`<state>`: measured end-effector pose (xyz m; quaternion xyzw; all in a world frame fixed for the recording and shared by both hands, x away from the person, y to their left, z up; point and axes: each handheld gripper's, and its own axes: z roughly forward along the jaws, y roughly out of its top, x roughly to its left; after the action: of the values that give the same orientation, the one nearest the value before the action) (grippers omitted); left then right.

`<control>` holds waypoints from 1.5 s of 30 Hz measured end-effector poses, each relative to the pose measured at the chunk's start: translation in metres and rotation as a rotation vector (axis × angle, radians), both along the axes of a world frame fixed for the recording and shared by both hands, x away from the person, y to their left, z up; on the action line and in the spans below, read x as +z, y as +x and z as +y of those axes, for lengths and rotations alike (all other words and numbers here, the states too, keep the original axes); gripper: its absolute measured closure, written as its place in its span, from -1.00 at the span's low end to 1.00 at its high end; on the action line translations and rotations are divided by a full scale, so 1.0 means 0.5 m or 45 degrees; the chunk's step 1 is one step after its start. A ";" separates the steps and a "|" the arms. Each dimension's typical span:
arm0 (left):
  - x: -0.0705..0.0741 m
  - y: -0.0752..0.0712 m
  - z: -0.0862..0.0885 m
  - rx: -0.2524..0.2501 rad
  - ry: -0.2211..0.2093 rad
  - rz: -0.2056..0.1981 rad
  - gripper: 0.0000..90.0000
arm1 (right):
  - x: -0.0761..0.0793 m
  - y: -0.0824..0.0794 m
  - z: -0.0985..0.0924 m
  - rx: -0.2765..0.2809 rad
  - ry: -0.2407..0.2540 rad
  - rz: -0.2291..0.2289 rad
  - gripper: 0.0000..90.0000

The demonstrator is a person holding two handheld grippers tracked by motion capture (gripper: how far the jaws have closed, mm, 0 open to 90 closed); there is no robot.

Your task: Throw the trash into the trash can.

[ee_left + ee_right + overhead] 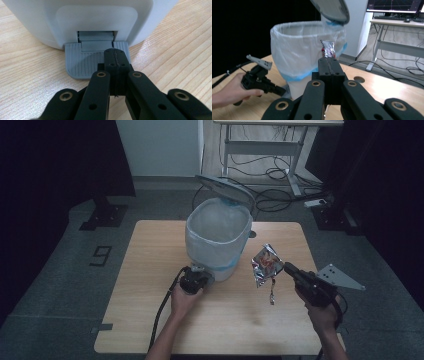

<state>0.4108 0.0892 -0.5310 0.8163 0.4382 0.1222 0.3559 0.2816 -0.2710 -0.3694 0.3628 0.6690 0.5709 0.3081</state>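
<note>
Floor marking [102, 255] "9" beside table [150, 320]

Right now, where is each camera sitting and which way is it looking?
High view: above the person's side, looking down at the table; both forearms and tongs show.
Left gripper view: rides the left tongs, shut and pressing the bin's grey pedal.
Right gripper view: rides the right tongs, shut on a foil wrapper, facing the lined bin.
Shared: the bin shows in all three; its lid is up.
</note>
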 end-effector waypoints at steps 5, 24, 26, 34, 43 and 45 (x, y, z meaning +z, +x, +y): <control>0.000 0.000 0.000 0.003 -0.002 0.001 1.00 | 0.035 -0.004 0.002 0.002 -0.003 -0.039 1.00; 0.001 0.002 -0.001 0.002 0.004 0.010 1.00 | 0.127 -0.004 0.010 0.010 -0.012 -0.116 1.00; 0.001 0.002 -0.001 0.002 0.003 0.011 1.00 | 0.135 -0.005 0.011 0.010 -0.008 -0.125 1.00; 0.001 0.002 -0.001 0.004 0.004 0.010 1.00 | 0.158 -0.006 0.015 0.014 -0.001 -0.150 1.00; 0.002 0.002 -0.001 0.005 0.004 0.015 1.00 | 0.177 -0.004 0.022 0.018 0.001 -0.166 1.00; 0.002 0.003 -0.001 0.006 0.002 0.016 1.00 | 0.182 -0.003 0.025 0.020 0.000 -0.173 1.00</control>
<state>0.4121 0.0888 -0.5301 0.8164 0.4421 0.1184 0.3522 0.2803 -0.2585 -0.2783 0.3180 0.6492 0.5967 0.3485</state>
